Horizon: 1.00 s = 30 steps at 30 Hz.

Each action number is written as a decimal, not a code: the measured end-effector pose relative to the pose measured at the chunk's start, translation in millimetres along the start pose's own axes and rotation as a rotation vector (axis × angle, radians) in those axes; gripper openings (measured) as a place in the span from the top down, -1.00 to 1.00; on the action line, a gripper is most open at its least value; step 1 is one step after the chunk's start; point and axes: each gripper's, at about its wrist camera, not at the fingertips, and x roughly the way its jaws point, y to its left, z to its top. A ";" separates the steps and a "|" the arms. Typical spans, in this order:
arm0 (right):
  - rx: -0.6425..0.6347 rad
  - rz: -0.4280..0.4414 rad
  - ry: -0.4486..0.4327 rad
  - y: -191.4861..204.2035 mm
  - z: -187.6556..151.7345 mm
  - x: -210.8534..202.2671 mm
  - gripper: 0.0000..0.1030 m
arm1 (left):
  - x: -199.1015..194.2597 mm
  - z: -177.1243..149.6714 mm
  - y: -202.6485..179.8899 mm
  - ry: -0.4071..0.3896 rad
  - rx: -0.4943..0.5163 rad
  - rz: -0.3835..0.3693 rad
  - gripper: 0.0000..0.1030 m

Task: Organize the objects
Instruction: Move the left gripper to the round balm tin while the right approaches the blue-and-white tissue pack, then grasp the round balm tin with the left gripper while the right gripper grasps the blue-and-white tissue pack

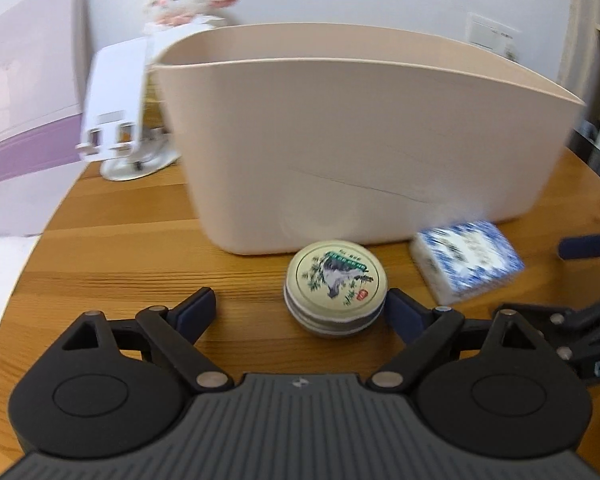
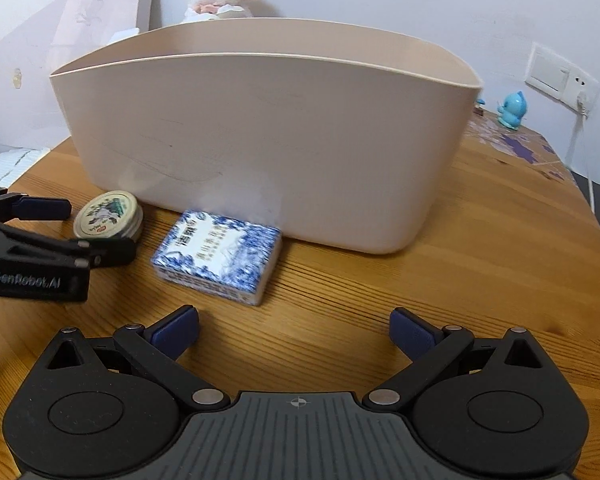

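left claw (image 1: 300, 308) wide open around tin (image 1: 336, 286); right claw (image 2: 294, 326) wide open, empty, below blue box (image 2: 218, 256); blue toy (image 2: 510, 112) only in right view.

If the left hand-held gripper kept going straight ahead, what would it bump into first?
Probably the round tin, sitting just ahead between the open left hand-held gripper fingers. Behind it stands the beige tub.

We see a beige bin (image 2: 260, 128); a cream tin (image 1: 336, 286) with green-grey painting; a blue-and-white patterned box (image 2: 218, 256); a brown wood-grain table (image 2: 460, 280).
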 end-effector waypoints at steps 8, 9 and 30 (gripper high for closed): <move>-0.014 0.037 -0.021 18.5 12.3 12.0 -1.00 | -0.8 -0.8 24.4 -0.023 -0.056 0.059 -0.80; -0.014 0.037 -0.026 21.3 13.7 13.6 -1.00 | -0.6 -1.1 26.7 -0.026 -0.052 0.055 -0.80; 0.013 0.027 -0.120 39.4 22.0 24.7 0.03 | -6.4 -4.7 27.2 -0.072 -0.009 0.003 -0.09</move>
